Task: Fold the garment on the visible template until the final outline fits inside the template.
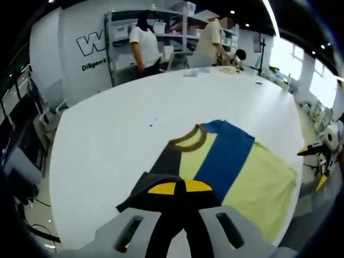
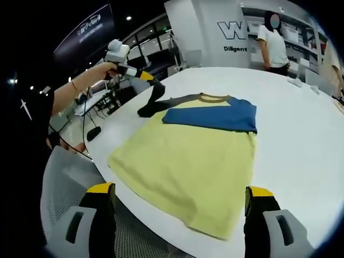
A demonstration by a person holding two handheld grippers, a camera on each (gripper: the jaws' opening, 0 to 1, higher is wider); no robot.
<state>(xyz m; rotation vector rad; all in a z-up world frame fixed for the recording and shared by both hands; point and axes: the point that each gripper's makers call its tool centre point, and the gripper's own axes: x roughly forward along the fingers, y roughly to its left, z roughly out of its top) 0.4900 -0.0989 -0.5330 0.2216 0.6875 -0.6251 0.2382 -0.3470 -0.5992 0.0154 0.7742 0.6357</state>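
A T-shirt (image 2: 188, 156) lies flat on the white table (image 2: 301, 134): pale yellow body, blue band across the chest, brown collar (image 2: 214, 98), dark grey sleeve (image 2: 153, 102). My left gripper (image 1: 180, 188) is shut on that grey sleeve (image 1: 161, 166), which hangs lifted off the table. The same gripper (image 2: 146, 76) appears in the right gripper view, held by a person's hand above the shirt's far left corner. My right gripper (image 2: 179, 191) stands open, jaws wide apart, just in front of the shirt's hem, holding nothing. It also appears at the right edge (image 1: 313, 166) of the left gripper view.
Two people (image 1: 144, 43) stand by shelves past the table's far end, where small items (image 1: 228, 69) lie. A grey mesh chair (image 2: 64, 177) sits by the near table edge. A wall with large lettering (image 1: 91, 45) is behind.
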